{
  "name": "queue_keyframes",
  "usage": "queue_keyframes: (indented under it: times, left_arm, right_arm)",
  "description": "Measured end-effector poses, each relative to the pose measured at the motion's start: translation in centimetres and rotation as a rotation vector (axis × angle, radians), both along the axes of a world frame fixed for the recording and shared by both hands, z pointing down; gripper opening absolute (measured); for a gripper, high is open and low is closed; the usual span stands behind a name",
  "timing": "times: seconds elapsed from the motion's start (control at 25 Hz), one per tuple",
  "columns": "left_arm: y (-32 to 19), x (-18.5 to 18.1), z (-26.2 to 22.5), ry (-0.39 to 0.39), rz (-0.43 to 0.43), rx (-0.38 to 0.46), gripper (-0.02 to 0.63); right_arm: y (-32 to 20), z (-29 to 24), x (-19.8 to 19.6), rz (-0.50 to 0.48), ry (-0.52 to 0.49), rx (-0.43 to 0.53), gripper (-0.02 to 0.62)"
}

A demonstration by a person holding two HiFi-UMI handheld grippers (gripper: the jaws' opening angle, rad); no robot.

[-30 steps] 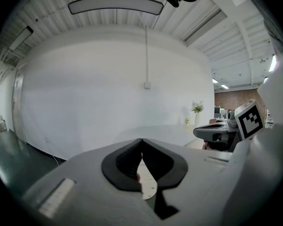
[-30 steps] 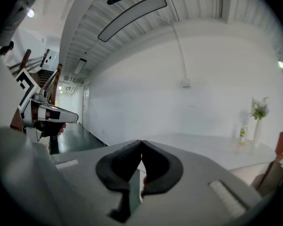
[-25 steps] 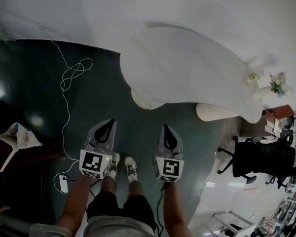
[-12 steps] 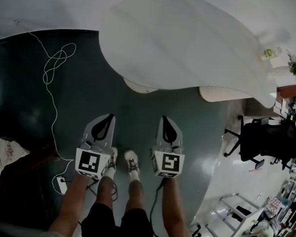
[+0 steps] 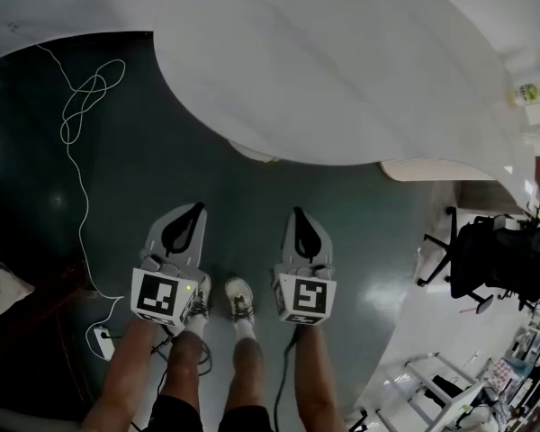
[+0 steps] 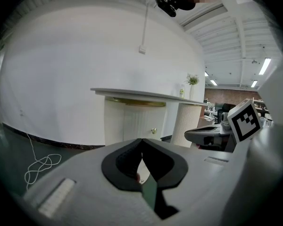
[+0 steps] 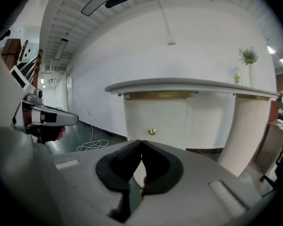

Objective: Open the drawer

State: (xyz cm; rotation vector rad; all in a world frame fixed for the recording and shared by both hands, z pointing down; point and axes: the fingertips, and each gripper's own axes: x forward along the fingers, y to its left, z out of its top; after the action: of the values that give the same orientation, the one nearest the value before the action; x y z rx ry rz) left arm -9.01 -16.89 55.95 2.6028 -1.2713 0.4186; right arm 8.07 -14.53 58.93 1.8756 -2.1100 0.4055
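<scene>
You have not started: your left gripper (image 5: pixel 196 208) and right gripper (image 5: pixel 298 212) hang with jaws clenched, empty, well apart from the drawer (image 7: pixel 155 114) and its gold knob (image 7: pixel 152 132) under the far surface (image 7: pixel 193 85).

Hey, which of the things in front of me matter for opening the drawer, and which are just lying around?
For the job:
- gold knob
- ribbed white cabinet that carries it
- left gripper and right gripper, both shut and empty

Just lying about:
- white cable on the floor
- office chair
- plant and bottle on the counter
</scene>
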Motion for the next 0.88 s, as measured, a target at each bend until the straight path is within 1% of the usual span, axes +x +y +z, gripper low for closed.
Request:
queue_keyframes:
  times: [0.28, 0.44, 0.64, 0.8, 0.88]
  left_arm:
    - [-1.6, 1.7, 6.0, -0.011, 0.032, -0.009, 0.01]
    - [-2.6, 2.0, 8.7, -0.005, 0.027, -0.007, 0.009]
    - [-3.5, 1.9, 12.4, -0.031, 0.037, -0.006, 0.01]
    - [-4.0, 1.9, 14.7, -0.009, 0.025, 0.017, 0.01]
    - [-4.0, 1.9, 15.7, -0.018, 0.032, 0.01, 0.009]
  right_arm:
    - [-1.9, 7.0, 0.7, 0.002, -0.001, -0.026, 0.003]
    - [-3.1, 9.8, 1.2, -0.001, 0.005, -0.016, 0.003]
    - [-4.6, 13.3, 1.3, -0.003, 0.012, -0.005, 0.003]
    - [-4.9, 15.8, 1.2, -0.009, 0.02, -0.005, 0.003]
    - [-5.1, 16.8, 1.1, -0.008, 0.019, -0.002, 0.003]
